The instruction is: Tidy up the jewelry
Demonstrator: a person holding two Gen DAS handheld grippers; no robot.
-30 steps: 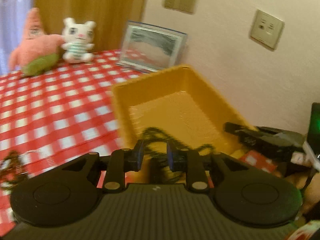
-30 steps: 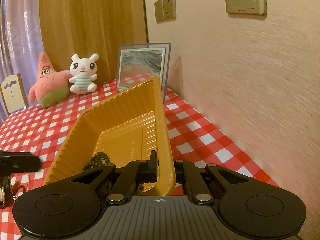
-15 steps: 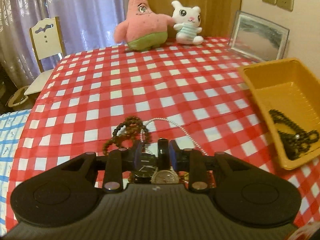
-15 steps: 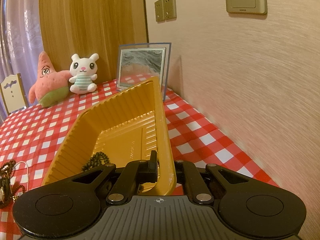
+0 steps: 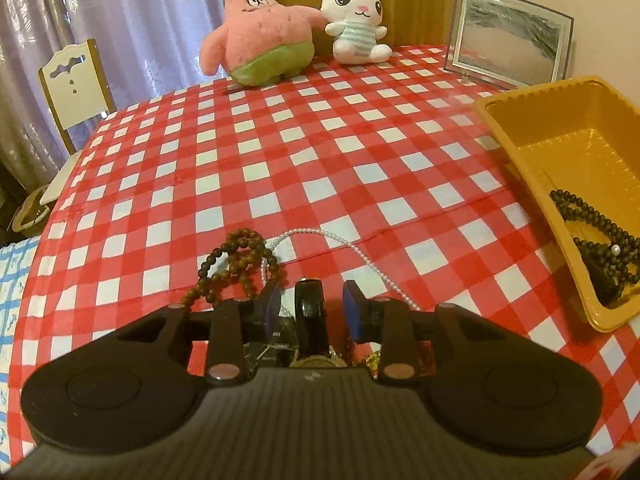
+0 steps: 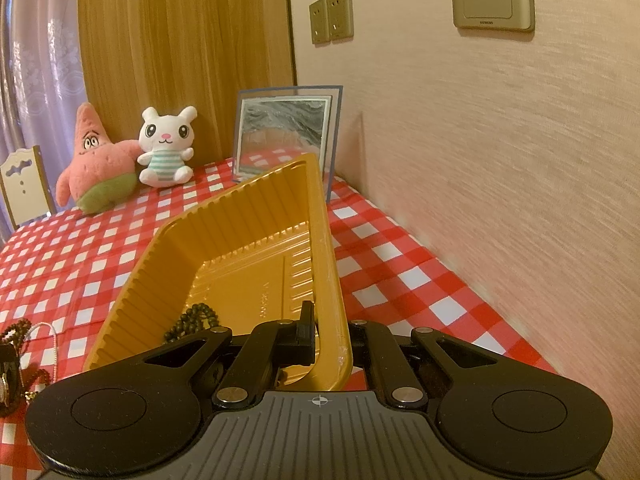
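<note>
My left gripper point(image 5: 311, 307) is open over a jewelry pile at the table's near edge: a black watch strap point(image 5: 309, 308) stands between its fingers, with brown bead bracelets point(image 5: 236, 258) and a white pearl necklace point(image 5: 340, 244) just beyond. My right gripper point(image 6: 330, 334) is shut on the right wall of the yellow tray point(image 6: 324, 248), which also shows in the left wrist view point(image 5: 532, 184). A dark bead necklace point(image 5: 592, 236) lies in the tray, also visible in the right wrist view point(image 6: 192, 320).
Red-and-white checked tablecloth point(image 5: 320, 152). A pink star plush point(image 5: 256, 36), a white bunny plush point(image 5: 356, 20) and a glass picture frame point(image 5: 508, 40) stand at the far edge. A wall point(image 6: 500, 160) runs along the right. A chair point(image 5: 76, 84) stands at far left.
My left gripper has swung from the tray, where it left the dark bead necklace, back to the jewelry pile and has moved closer over the watch. The right gripper has not moved.
</note>
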